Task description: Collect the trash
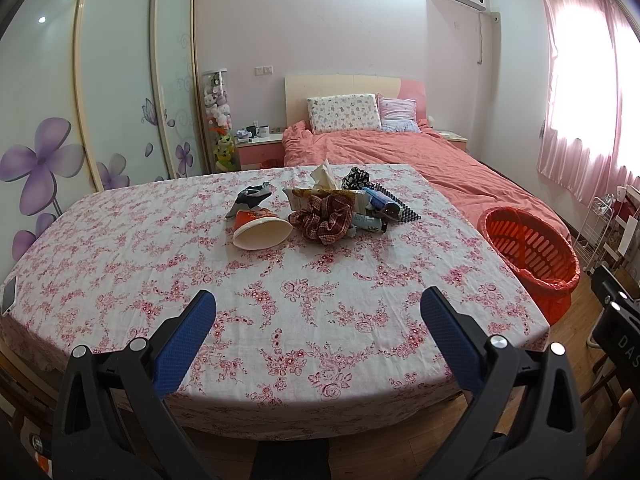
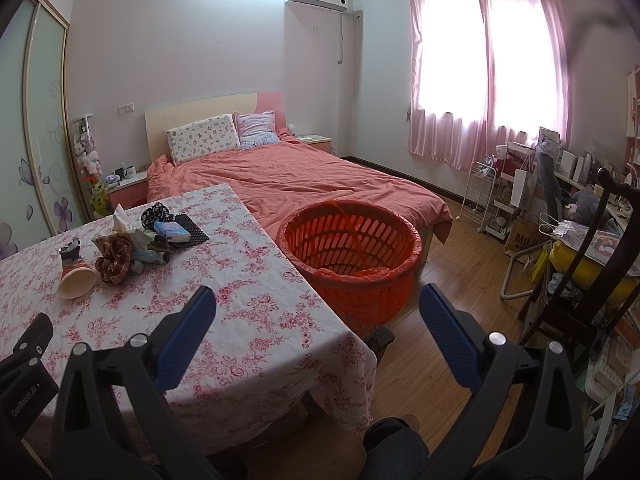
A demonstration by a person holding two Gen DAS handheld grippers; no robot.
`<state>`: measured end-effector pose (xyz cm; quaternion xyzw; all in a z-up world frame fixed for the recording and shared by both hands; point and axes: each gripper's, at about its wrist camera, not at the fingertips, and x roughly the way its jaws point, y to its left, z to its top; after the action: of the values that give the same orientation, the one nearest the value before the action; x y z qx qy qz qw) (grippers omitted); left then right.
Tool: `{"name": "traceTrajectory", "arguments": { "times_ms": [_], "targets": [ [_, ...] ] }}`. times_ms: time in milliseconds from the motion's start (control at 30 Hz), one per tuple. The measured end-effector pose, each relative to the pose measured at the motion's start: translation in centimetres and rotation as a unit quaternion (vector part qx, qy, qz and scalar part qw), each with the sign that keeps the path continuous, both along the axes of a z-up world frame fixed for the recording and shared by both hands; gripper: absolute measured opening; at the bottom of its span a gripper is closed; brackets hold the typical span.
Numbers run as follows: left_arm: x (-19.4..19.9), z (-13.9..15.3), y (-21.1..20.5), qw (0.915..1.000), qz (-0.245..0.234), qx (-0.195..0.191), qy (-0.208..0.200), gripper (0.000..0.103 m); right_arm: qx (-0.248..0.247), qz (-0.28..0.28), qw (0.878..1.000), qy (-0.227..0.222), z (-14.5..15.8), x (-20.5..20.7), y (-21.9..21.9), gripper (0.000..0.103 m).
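Note:
A tipped paper cup [image 1: 262,231] [image 2: 76,278] lies on the floral-clothed table [image 1: 120,248] [image 2: 248,264]. Beside it are a dark crumpled wrapper [image 1: 250,198], a plaid scrunchie [image 1: 326,220] [image 2: 116,260], a tissue pack [image 1: 324,188], a small tube [image 1: 368,222] and a blue packet [image 2: 172,230]. An orange basket [image 1: 532,252] [image 2: 352,256] lined with a red bag stands off the table's right edge. My left gripper [image 1: 318,308] is open and empty over the table's near part. My right gripper [image 2: 318,308] is open and empty near the table's right corner, short of the basket.
A bed [image 2: 304,184] with a salmon quilt lies behind the table. A phone [image 1: 9,294] rests at the table's left edge. A dark chair [image 2: 580,280] and cluttered shelves [image 2: 520,192] stand at right on the wood floor [image 2: 452,300]. A wardrobe [image 1: 112,80] is at left.

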<state>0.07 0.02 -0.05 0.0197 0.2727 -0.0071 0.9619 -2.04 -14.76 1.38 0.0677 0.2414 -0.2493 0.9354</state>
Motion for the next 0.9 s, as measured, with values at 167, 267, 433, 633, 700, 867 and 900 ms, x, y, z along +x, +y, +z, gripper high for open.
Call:
{"name": "traceTrajectory", "arguments": {
  "times_ms": [167,267,433,633,700,867,900],
  "targets": [
    [0.00,0.00,0.00,1.0000,0.000,0.000,0.000,0.101,0.000,0.000,1.000,0.000,-0.04,0.04,-0.02,0.099],
    [0.01,0.00,0.00,1.0000,0.000,0.000,0.000,0.101,0.000,0.000,1.000,0.001,-0.06,0.07,-0.02,0.099],
    [-0.04,0.00,0.00,1.0000,0.000,0.000,0.001,0.101,0.000,0.000,1.000,0.000,-0.09,0.13,-0.07,0.099],
    [-0.03,0.00,0.01,1.0000,0.000,0.000,0.001,0.101,0.000,0.000,1.000,0.001,-0.13,0.23,-0.13,0.099],
    [-0.02,0.00,0.00,1.0000,0.000,0.000,0.001,0.101,0.000,0.000,1.000,0.001,-0.16,0.26,-0.14,0.099],
    [-0.01,-0.01,0.00,1.0000,0.000,0.000,0.002,0.101,0.000,0.000,1.000,0.002,-0.24,0.33,-0.18,0.099],
    [-0.01,-0.01,0.01,1.0000,0.000,0.000,0.002,0.101,0.000,0.000,1.000,0.002,-0.25,0.35,-0.19,0.099]
  ]
}}
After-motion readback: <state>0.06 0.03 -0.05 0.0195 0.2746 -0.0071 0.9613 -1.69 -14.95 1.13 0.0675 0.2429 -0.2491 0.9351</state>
